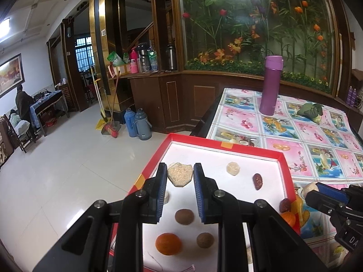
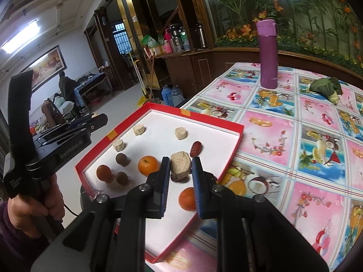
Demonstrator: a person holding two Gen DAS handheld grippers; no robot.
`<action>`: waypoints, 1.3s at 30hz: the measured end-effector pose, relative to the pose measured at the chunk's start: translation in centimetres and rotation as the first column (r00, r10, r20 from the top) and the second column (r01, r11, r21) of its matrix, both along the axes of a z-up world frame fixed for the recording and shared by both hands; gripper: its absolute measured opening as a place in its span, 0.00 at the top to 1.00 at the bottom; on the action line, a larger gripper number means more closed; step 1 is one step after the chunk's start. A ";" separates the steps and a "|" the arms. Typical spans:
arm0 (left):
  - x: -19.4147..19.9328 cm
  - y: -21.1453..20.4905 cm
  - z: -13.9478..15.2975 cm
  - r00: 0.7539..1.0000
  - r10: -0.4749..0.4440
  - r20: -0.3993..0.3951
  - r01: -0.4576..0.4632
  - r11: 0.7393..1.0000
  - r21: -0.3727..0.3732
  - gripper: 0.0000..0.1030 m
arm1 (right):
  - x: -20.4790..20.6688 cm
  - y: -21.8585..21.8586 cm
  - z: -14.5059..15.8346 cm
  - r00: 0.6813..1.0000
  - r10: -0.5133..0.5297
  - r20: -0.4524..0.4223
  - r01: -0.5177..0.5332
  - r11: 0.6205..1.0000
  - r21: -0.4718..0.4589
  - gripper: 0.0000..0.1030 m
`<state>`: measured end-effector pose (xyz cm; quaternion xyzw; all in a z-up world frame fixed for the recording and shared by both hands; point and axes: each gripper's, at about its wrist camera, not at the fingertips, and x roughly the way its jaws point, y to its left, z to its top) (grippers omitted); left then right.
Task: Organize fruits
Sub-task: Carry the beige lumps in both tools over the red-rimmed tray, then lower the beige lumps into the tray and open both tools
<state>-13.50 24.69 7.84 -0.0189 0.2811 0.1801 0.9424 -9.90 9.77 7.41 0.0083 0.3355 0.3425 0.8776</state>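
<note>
- Table (image 2: 295, 136): covered with a fruit-print cloth. The right half is largely bare and gives open room for setting down or sorting.
- Tray (image 1: 226, 146): a red-rimmed box with a white floor at the table's left edge. Its left side appears to project past the edge over the floor. Judgement: pressing down on that side could tip it.
- Purple flask (image 1: 271, 86): upright on the far cloth, well apart from the tray. A green leafy bundle (image 1: 310, 111) lies near it. Neither obstructs the work.
- Left gripper (image 1: 180, 166): jaws nearly closed on a crumbly chunk (image 1: 180, 178), with both pads against its sides. It is held above the tray's far left area.
- Right gripper (image 2: 181, 159): jaws drawn in on a pale block (image 2: 179, 167). It hangs over the tray's right part, and a dark fruit lies beneath it.
- Judgement: both pieces are pinched at the pad tips so the floor below stays in sight for placing.
- Oranges: one (image 2: 148, 165) sits mid-tray and another (image 2: 187, 198) is near the right rim, partly hidden by a finger.
- Brown round fruits (image 2: 122, 158): clustered at the tray's near left.
- Smaller pale pieces (image 2: 138, 129): spaced along the far side.
- Red date (image 2: 196, 148): near the right rim. The low rim calls for a lift over it, not a slide.
</note>
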 end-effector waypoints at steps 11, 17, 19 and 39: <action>0.2 1.6 -1.1 0.999 0.022 -0.023 -0.022 1.000 -0.017 0.78 | 0.1 3.1 -1.4 0.998 0.052 -0.032 -0.053 0.998 -0.035 0.79; 0.3 2.4 -1.8 0.999 0.030 -0.041 -0.031 0.999 -0.025 0.78 | 0.3 3.9 -2.4 0.996 0.062 -0.063 -0.065 0.997 -0.052 0.79; 0.1 2.9 -2.1 0.998 0.040 -0.048 -0.041 0.999 -0.023 0.78 | 0.4 4.1 -2.8 0.995 0.064 -0.073 -0.068 0.996 -0.061 0.79; -0.7 6.1 -2.8 0.994 0.065 -0.083 -0.069 0.997 -0.047 0.78 | 0.6 6.3 -4.8 0.983 0.099 -0.153 -0.112 0.991 -0.079 0.79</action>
